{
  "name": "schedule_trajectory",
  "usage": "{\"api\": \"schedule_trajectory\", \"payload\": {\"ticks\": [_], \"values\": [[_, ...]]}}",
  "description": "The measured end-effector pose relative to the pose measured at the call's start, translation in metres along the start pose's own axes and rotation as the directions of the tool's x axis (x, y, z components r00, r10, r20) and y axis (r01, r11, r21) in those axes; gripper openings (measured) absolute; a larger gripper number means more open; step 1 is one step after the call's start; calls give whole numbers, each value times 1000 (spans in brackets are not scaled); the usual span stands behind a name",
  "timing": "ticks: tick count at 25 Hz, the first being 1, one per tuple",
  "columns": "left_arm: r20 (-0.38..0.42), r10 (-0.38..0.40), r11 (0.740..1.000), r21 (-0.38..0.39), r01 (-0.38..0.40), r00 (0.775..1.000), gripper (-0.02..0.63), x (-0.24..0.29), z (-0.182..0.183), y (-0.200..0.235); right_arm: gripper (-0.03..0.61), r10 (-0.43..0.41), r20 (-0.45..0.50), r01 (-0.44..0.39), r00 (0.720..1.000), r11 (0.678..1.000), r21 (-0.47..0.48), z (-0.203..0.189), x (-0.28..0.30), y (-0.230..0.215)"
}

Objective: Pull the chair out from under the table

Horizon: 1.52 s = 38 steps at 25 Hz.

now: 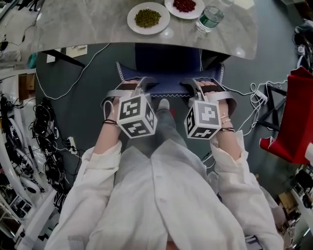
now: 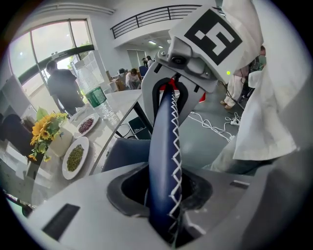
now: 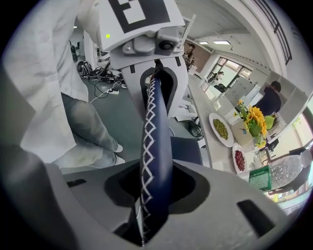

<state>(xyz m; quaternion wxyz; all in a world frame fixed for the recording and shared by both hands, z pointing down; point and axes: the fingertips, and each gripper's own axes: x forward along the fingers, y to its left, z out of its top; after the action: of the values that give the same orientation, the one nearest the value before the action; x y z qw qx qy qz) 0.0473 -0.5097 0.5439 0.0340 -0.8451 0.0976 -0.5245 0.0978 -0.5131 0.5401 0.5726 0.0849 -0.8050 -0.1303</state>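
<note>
Left gripper (image 2: pixel 164 197): the jaws are closing on the top edge of the chair backrest (image 2: pixel 164 141), with the padded navy rim and its white zigzag stitching running straight through the gap and both grey jaws pressing against it. Right gripper (image 3: pixel 151 195): the jaws are gripping the same backrest (image 3: pixel 155 136) in the same way, clamped on the stitched rim.

In the head view the left gripper (image 1: pixel 142 84) and right gripper (image 1: pixel 198 85) are biting the backrest (image 1: pixel 168 90) side by side, one toward each end, both pointing steeply down. A marker cube (image 1: pixel 137 116) is sitting on the left unit and a second marker cube (image 1: pixel 203 118) on the right. The person's left hand (image 1: pixel 110 111) and right hand (image 1: pixel 226 118) are holding the units from behind, in white sleeves.

The chair is standing directly in front of the person. Its navy seat (image 1: pixel 166 58) is reaching under the edge of the grey marble-look table (image 1: pixel 88 24), while the backrest is sitting clear of the tabletop, near the person's shoe (image 1: pixel 164 104).

On the table a plate of green beans (image 1: pixel 148 18) is lying beside a plate of red beans (image 1: pixel 184 6), with a water bottle (image 1: pixel 211 17) just to their right. The left gripper view is also showing a bunch of sunflowers (image 2: pixel 44 129) near the plates. White cables (image 1: pixel 58 93) are trailing across the grey floor on both sides.
</note>
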Motion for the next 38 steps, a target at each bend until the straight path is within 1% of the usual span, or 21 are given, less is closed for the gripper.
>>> {"api": "schedule_trajectory", "payload": {"ticks": [3,8,17,25,30,38], "values": [[-3,-10,1000,6,10,1000,117,-7,-4,-19,109,4,0,-4,1000,1000,8,7,-5,19],[1,-6,1000,30,6,1000,117,-20,-16,-55,109,-7,-7,7,1000,999,34,22,-13,57],[15,-29,996,81,28,999,117,-48,-38,-152,109,-13,-17,15,1000,995,95,52,-35,157],[12,-69,991,112,67,998,117,-75,-65,-238,109,-3,-32,7,999,991,136,85,-51,244],[1,-94,988,121,93,996,117,-84,-70,-284,109,-1,-36,7,999,988,155,92,-63,289],[-7,-70,992,108,70,998,117,-94,-67,-351,109,-9,-29,13,1000,991,137,92,-84,355]]}}
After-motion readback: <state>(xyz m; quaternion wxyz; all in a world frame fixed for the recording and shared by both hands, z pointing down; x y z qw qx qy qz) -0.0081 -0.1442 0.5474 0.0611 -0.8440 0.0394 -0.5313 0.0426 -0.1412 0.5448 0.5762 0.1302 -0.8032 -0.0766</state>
